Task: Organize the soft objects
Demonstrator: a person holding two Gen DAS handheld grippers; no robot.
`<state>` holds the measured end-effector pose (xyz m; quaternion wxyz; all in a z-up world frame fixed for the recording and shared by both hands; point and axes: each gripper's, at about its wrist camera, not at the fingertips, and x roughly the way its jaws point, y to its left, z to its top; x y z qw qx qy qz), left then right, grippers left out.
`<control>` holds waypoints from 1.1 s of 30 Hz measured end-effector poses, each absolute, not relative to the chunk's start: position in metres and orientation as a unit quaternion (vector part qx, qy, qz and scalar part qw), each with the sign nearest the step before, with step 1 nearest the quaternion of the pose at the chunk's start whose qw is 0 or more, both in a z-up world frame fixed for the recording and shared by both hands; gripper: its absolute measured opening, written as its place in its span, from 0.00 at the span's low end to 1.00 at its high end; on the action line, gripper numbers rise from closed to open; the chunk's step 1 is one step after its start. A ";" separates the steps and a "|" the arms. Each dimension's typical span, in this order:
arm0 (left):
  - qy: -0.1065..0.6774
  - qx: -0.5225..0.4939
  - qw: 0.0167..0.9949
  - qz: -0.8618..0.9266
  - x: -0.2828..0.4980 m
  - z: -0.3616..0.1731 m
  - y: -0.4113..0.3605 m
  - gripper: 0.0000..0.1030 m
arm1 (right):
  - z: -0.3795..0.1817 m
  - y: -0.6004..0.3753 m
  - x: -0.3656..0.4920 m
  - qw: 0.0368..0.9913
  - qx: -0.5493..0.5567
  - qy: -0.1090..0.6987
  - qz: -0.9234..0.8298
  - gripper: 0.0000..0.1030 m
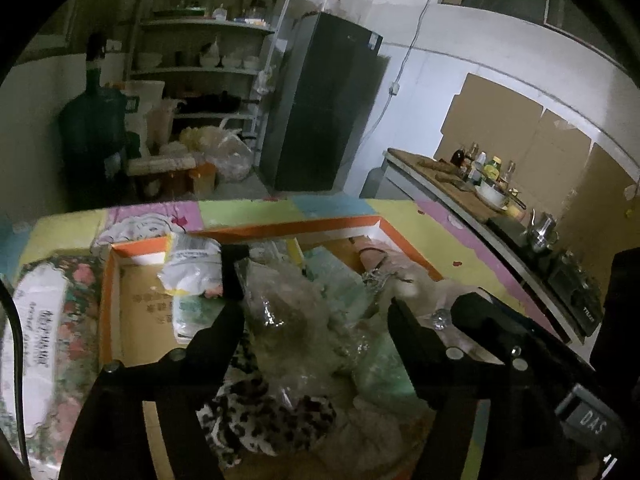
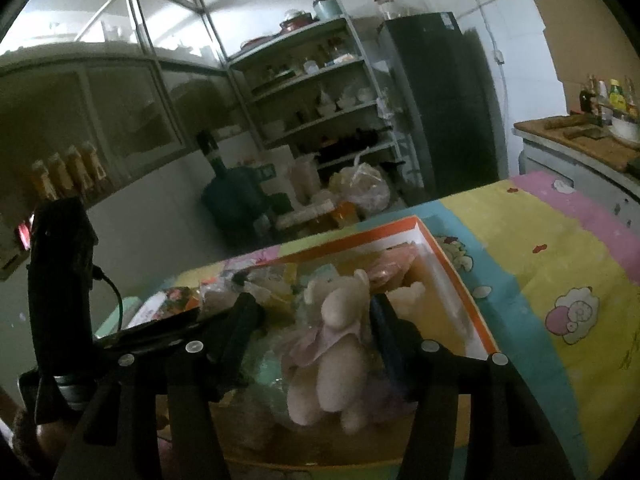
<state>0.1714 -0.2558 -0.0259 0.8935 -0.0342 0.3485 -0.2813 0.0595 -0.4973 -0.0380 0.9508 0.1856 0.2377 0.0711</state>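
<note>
An orange-rimmed cardboard box (image 1: 280, 227) on the table holds the soft things: a clear-wrapped plush (image 1: 296, 312), a white plastic pack (image 1: 192, 264), a leopard-print cloth (image 1: 264, 416) and a pale green bundle (image 1: 380, 368). My left gripper (image 1: 316, 294) hangs open over the box, the wrapped plush lying between its wide-spread fingers. In the right wrist view a pale plush bear (image 2: 336, 344) in a pink dress lies in the box (image 2: 460, 280). My right gripper (image 2: 314, 320) is open around it, the right finger close beside the bear's head.
A floral tissue pack (image 1: 48, 340) lies left of the box. The table wears a colourful cartoon cloth (image 2: 560, 260). Beyond are a counter with bottles (image 1: 480, 176), a dark fridge (image 1: 328, 100), a shelf rack (image 1: 208, 60) and a water jug (image 1: 92, 128).
</note>
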 end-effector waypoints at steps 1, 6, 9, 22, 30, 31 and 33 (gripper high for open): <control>0.346 -0.034 0.895 -0.280 0.169 -0.024 -0.254 0.72 | -0.037 -0.498 0.057 0.951 0.188 0.233 0.073 0.59; 0.332 -0.036 0.899 -0.282 0.156 -0.014 -0.244 0.72 | -0.029 -0.495 0.048 0.955 0.190 0.218 0.069 0.66; 0.320 -0.028 0.905 -0.280 0.145 -0.007 -0.241 0.72 | -0.023 -0.491 0.039 0.956 0.191 0.211 0.066 0.68; 0.262 -0.024 0.933 -0.244 0.087 0.025 -0.195 0.72 | 0.002 -0.450 0.002 0.967 0.158 0.195 0.043 0.70; 0.214 0.004 0.966 -0.145 0.037 0.035 -0.152 0.72 | 0.012 -0.418 -0.020 0.969 0.152 0.191 0.044 0.70; 0.212 0.004 0.968 -0.132 0.033 0.034 -0.147 0.72 | 0.014 -0.412 -0.023 0.970 0.148 0.189 0.046 0.70; 0.212 0.002 0.970 -0.119 0.023 0.034 -0.133 0.72 | 0.016 -0.400 -0.030 0.972 0.136 0.185 0.048 0.71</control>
